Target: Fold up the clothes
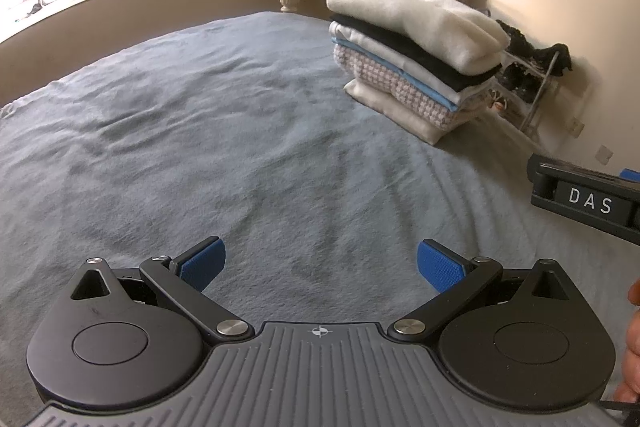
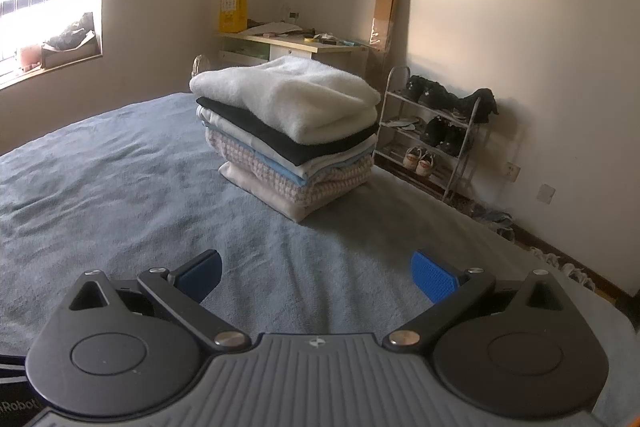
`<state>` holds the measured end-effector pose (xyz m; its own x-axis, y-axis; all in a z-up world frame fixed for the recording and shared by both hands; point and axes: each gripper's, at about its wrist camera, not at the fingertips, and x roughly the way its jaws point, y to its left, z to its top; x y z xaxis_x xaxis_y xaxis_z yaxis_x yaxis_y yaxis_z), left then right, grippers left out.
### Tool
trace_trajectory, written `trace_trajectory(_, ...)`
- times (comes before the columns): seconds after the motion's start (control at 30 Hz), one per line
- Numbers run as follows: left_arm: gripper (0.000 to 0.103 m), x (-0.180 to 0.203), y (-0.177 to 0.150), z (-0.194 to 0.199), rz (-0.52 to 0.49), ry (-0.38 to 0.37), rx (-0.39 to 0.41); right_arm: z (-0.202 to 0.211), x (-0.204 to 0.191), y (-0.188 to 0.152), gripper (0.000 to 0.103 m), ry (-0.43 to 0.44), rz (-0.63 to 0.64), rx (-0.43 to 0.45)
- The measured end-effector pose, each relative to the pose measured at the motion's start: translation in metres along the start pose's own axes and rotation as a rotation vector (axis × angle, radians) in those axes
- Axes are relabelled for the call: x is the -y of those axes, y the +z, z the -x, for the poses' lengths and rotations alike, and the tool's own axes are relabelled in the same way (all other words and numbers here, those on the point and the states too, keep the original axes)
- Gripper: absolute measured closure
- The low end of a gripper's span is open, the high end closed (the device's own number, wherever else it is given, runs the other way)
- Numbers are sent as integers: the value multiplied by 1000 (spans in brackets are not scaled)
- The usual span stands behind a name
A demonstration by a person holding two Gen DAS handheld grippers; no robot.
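Where right tool (image 1: 586, 201) shows: "DAS" label.

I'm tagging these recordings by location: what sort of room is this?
Most likely a bedroom in a home. A bed with a grey blanket carries a stack of folded clothes, a shoe rack stands against the wall, and a small desk sits in the corner.

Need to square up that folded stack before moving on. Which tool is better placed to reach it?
Probably the right tool. It is open and points straight at the folded stack. The left tool, also open, faces bare blanket, with the stack off to its right.
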<state>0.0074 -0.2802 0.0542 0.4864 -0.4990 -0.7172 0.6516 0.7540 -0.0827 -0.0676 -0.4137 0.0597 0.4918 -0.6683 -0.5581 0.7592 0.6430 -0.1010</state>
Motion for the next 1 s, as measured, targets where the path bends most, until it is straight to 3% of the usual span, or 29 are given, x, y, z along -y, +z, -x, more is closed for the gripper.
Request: trace_trajectory(1.0, 0, 1, 0, 2, 2, 1, -1, -1, 1, 0, 0, 5, 4, -9)
